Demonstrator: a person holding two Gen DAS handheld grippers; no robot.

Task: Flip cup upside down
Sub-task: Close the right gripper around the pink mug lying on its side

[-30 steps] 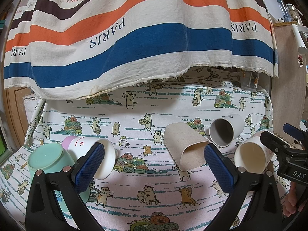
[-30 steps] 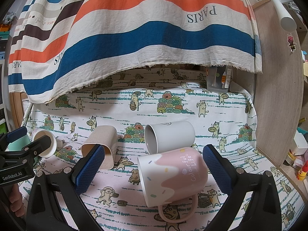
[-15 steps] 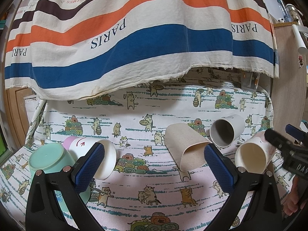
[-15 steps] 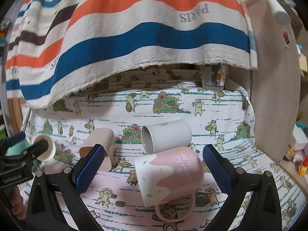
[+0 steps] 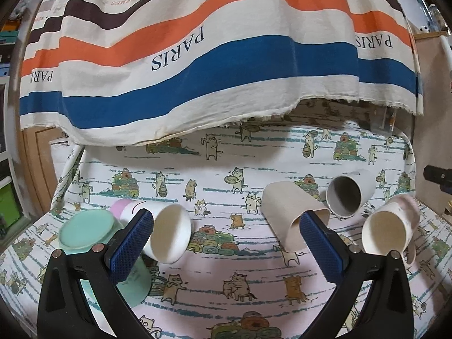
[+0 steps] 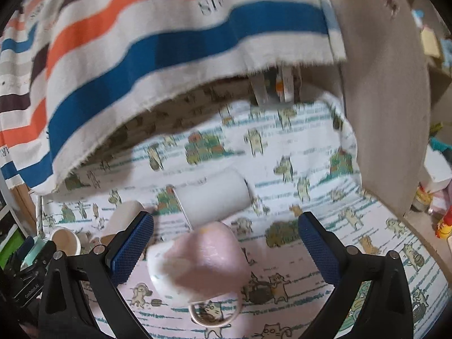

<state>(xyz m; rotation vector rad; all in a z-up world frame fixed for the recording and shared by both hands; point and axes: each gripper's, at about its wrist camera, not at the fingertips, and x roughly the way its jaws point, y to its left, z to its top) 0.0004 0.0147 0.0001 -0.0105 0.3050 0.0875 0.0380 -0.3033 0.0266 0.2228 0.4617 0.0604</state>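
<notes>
Several cups lie on their sides on the cat-print cloth [image 5: 226, 268]. A pink-and-white mug [image 6: 197, 262] with a handle lies between the wide-open fingers of my right gripper [image 6: 226, 248]; it also shows in the left wrist view [image 5: 388, 230]. A white cup [image 6: 213, 197] lies just behind it. A beige cup [image 5: 293, 220] and a grey-lined white cup [image 5: 347, 195] lie at centre right. My left gripper [image 5: 226, 248] is open and empty; a white cup with a pink base [image 5: 166, 234] lies by its left finger, next to an upside-down mint cup [image 5: 87, 230].
A striped PARIS cloth [image 5: 214, 56] hangs over the back of the table. A wooden panel [image 6: 387, 99] stands at the right edge. My right gripper's tip [image 5: 438, 173] shows at the far right of the left wrist view.
My right gripper has moved forward and tilted down over the pink mug, which now looks closer between the fingers; the view is blurred. My left gripper has barely moved.
</notes>
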